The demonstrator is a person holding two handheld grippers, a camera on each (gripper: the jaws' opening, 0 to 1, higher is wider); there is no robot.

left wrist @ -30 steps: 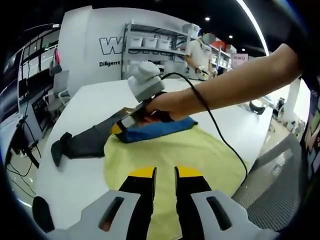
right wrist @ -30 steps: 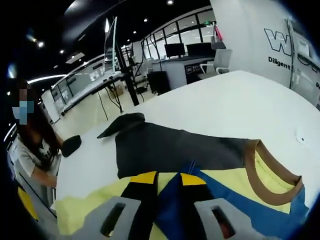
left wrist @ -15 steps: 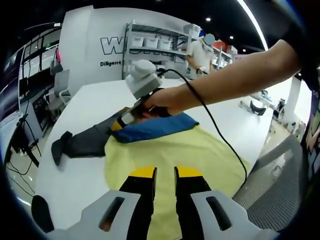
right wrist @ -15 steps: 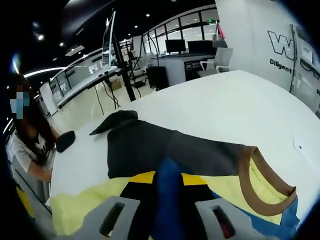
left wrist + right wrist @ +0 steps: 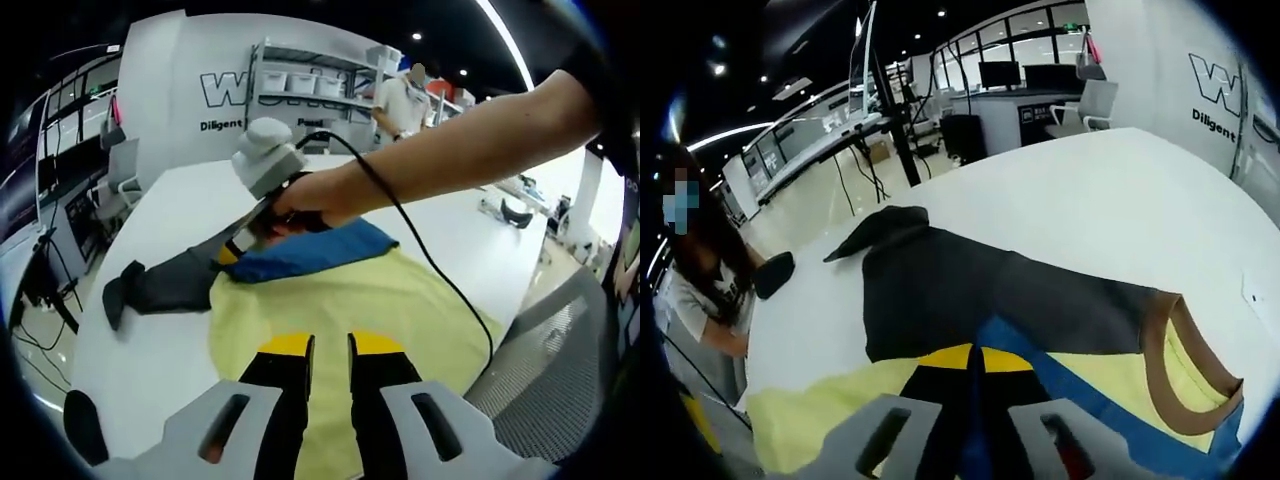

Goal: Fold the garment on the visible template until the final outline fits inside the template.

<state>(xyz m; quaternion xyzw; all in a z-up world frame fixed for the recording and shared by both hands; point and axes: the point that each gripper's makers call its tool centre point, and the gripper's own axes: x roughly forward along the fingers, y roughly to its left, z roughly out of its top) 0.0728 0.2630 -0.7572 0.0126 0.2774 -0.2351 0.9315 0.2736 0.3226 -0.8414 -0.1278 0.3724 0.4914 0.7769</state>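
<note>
The garment lies on the white table: yellow body, blue sleeve part, dark grey sleeve. My left gripper hovers over the near yellow hem, its jaws a narrow gap apart with nothing between them. A hand holds my right gripper at the blue fold, by the grey sleeve. In the right gripper view, the right gripper is shut on the blue fabric. Beyond it lie the grey sleeve and the brown collar.
A grey mesh chair stands at the table's right edge. The right gripper's black cable trails across the garment. A small black object lies near a seated person. Another person stands by distant shelves.
The right gripper has closed fully on the blue fabric and shifted a little toward the grey sleeve, drawing the blue fold along. The left gripper has stayed put.
</note>
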